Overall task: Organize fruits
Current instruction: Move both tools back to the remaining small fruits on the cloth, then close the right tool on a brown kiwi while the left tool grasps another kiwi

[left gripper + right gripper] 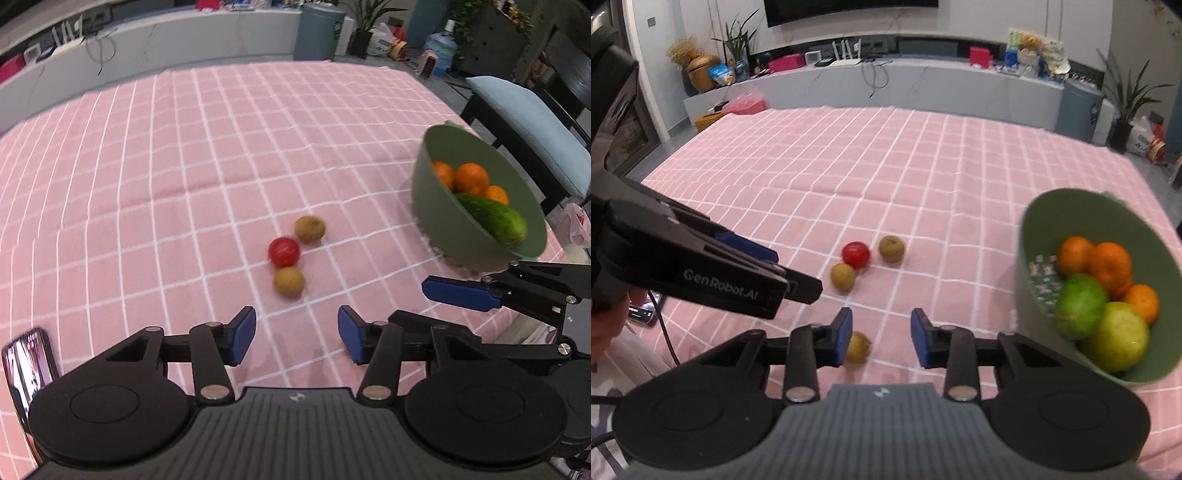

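On the pink checked cloth lie a red tomato [283, 252] [855, 254] and two brown round fruits [309, 229] [289, 281], close together. My left gripper [297, 338] hovers open just short of them, nothing between its pads. A green bowl [428, 206] [1025, 240] at the right holds oranges [471, 178], a cucumber [495, 218] and green and yellow fruits [1080, 304]. My right gripper [881, 338] is open beside the bowl. A third small brown fruit [860, 348] lies on the cloth by its left finger.
A phone [27, 363] lies at the near left of the table. A chair with a light blue cushion [528, 125] stands past the table's right edge behind the bowl. One blue finger [461, 297] of the right gripper reaches in close to the left one.
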A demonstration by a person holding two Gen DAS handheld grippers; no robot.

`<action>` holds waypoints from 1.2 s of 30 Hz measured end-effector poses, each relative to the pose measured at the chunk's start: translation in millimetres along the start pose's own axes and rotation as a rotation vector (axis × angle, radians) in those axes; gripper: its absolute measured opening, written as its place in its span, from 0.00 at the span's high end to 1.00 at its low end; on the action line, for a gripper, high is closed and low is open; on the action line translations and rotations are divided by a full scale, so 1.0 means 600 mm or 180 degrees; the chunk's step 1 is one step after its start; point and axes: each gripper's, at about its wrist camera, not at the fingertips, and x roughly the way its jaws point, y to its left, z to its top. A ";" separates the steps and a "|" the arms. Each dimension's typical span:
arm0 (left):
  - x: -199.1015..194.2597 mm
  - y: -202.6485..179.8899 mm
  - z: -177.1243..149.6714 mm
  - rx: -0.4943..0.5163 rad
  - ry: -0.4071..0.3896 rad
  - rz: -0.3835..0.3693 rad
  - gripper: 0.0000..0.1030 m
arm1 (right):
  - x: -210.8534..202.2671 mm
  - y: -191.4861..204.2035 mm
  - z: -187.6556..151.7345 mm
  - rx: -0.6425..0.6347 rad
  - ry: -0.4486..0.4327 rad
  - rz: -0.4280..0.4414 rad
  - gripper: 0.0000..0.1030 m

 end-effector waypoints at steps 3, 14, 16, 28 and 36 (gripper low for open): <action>0.008 0.014 -0.013 -0.0126 0.0064 -0.0023 0.53 | 0.021 0.011 -0.001 -0.0029 0.0069 0.0042 0.71; 0.017 0.046 -0.029 -0.0495 0.0050 -0.0175 0.58 | 0.072 0.020 -0.016 0.0014 0.0352 0.0153 0.76; 0.019 0.045 -0.028 -0.0518 0.0025 -0.0221 0.58 | 0.077 0.016 -0.019 0.0056 0.0385 0.0163 0.76; 0.051 0.032 0.001 -0.0530 -0.0061 -0.0230 0.58 | 0.082 0.004 -0.018 0.0169 0.0358 0.0200 0.80; 0.077 0.022 0.016 -0.0446 -0.0047 -0.0104 0.57 | 0.072 -0.012 -0.004 0.0217 0.0210 0.0053 0.80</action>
